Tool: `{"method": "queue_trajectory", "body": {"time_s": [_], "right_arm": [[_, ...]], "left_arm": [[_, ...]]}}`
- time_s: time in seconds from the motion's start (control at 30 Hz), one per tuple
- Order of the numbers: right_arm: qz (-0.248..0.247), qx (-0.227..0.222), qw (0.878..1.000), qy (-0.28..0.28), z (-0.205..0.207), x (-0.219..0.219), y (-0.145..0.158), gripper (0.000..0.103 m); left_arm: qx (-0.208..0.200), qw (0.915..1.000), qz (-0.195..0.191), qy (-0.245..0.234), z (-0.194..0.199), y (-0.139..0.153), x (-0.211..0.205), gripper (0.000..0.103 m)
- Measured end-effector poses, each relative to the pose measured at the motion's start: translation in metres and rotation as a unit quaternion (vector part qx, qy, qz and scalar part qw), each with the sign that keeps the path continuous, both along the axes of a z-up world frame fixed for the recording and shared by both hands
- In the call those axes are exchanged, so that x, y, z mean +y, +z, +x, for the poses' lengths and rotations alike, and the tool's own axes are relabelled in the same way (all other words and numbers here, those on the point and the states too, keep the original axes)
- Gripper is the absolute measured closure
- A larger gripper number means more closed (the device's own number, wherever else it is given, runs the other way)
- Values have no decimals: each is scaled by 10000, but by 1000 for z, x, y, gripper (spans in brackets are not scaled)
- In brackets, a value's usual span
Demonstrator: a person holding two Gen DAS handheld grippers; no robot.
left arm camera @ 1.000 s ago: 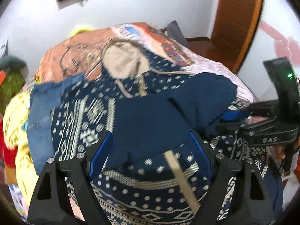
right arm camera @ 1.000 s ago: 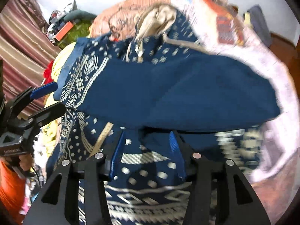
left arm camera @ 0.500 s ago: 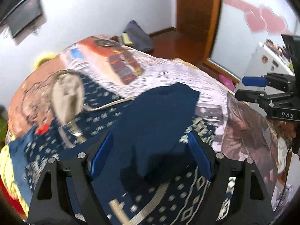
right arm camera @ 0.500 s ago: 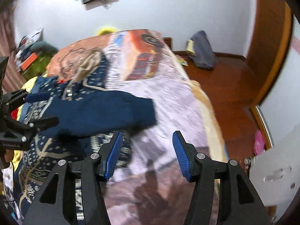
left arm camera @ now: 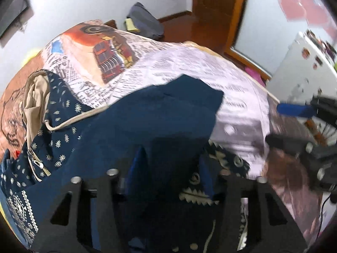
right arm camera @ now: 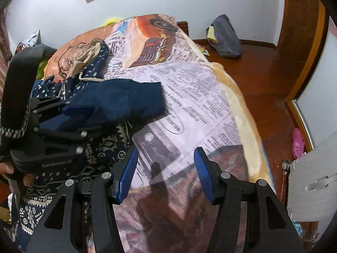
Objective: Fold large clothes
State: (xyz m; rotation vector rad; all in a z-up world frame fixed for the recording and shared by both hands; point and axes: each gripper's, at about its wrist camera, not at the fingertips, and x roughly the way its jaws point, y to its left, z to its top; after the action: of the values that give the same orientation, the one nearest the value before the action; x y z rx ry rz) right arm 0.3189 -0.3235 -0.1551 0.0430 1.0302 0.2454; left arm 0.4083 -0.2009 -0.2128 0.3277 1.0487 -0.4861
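While the hooded jacket (left arm camera: 63,109) lies on the bed (right arm camera: 189,88), your grippers differ.
Your left gripper (left arm camera: 170,168) pinches its navy sleeve (left arm camera: 164,113); your right gripper (right arm camera: 165,168) gapes wide, holding nothing.

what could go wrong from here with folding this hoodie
1. The navy sleeve lies draped over the left gripper, whose fingers look partly open; if they are not pinching it, the sleeve may slide off.
2. The right gripper hangs open over the newspaper-print blanket and could snag it instead.
3. The hoodie's zipper and drawstring may bunch under the fold.
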Motion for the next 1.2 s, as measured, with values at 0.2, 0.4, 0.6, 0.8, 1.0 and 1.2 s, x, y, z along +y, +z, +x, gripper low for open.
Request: {"method": "queue_trajectory", "body": {"time_s": [0.2, 0.4, 0.6, 0.8, 1.0, 1.2], "right_arm": [[18, 18, 9997, 233, 15, 24, -2, 51], [-36, 173, 9985, 512, 27, 57, -12, 51], [-210, 268, 9960, 822, 25, 87, -21, 52], [-327, 300, 9960, 770, 24, 93, -26, 51], [-335, 381, 9961, 716, 23, 96, -29, 51], [-497, 373, 9955, 714, 20, 100, -29, 51]], "left_arm": [[-103, 9980, -419, 453, 13, 25, 30, 96], [-576, 9877, -984, 1067, 17, 80, 96, 98], [-979, 9712, -1359, 1697, 8, 121, 177, 98], [-802, 9650, -1210, 2184, -17, 96, 240, 98], [-131, 9556, -1128, 2719, -42, 33, 289, 98], [254, 9551, -832, 2831, -67, -13, 299, 72]]}}
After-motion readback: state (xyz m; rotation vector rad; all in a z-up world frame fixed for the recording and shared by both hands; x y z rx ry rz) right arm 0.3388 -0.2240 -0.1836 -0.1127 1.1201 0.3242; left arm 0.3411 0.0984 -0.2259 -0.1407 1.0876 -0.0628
